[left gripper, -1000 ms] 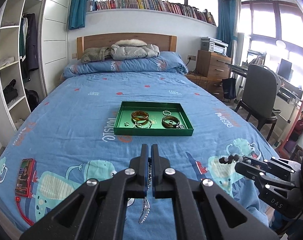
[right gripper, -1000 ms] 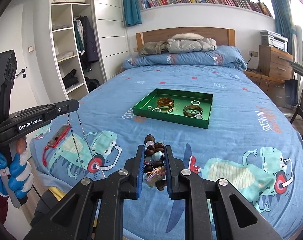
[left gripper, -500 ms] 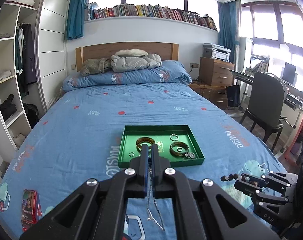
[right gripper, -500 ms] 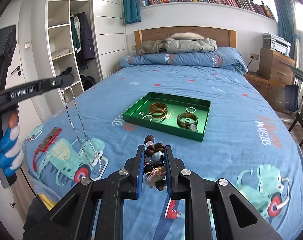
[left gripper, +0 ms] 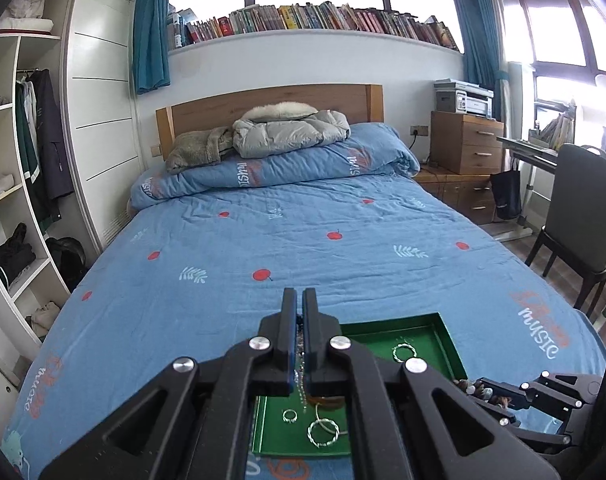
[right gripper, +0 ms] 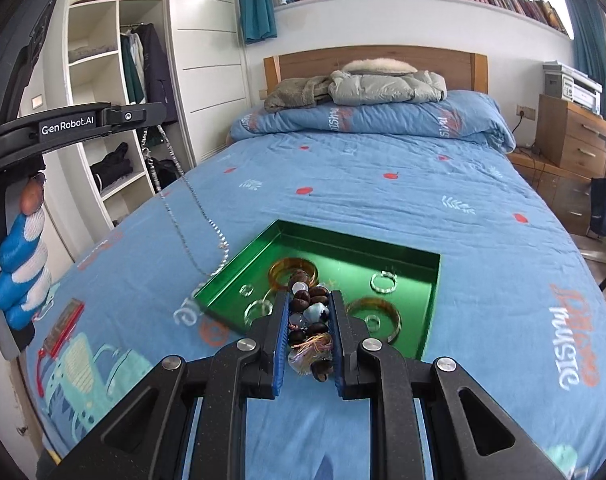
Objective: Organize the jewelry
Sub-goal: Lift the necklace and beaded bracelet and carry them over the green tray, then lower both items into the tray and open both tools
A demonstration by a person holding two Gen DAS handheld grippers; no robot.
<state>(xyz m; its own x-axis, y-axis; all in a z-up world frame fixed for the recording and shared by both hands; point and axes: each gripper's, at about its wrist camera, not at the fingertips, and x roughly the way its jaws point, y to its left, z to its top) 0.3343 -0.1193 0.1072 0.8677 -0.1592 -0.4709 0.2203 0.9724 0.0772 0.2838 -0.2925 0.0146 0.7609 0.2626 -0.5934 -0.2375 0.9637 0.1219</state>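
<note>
A green tray (right gripper: 431, 304) lies on the blue bed and holds amber bangles (right gripper: 293, 270) and silver rings (right gripper: 383, 282). My left gripper (left gripper: 300, 300) is shut on a silver chain necklace (right gripper: 191, 216), which hangs from it above the tray's left edge; the chain also shows in the left wrist view (left gripper: 302, 384). My right gripper (right gripper: 309, 300) is shut on a beaded bracelet (right gripper: 309, 320) of brown and glass beads with a tassel, held over the tray's near edge. The tray (left gripper: 447, 344) sits just under the left gripper.
A red phone (right gripper: 61, 332) lies on the bed to the left. A folded duvet and jackets (left gripper: 279, 136) lie at the headboard. A wardrobe (left gripper: 19, 160) stands at left; a dresser (left gripper: 463, 144) and chair (left gripper: 579, 216) at right.
Both grippers have moved forward over the bed toward the tray. The hanging necklace now reaches the tray's left edge; the bracelet is over its near edge.
</note>
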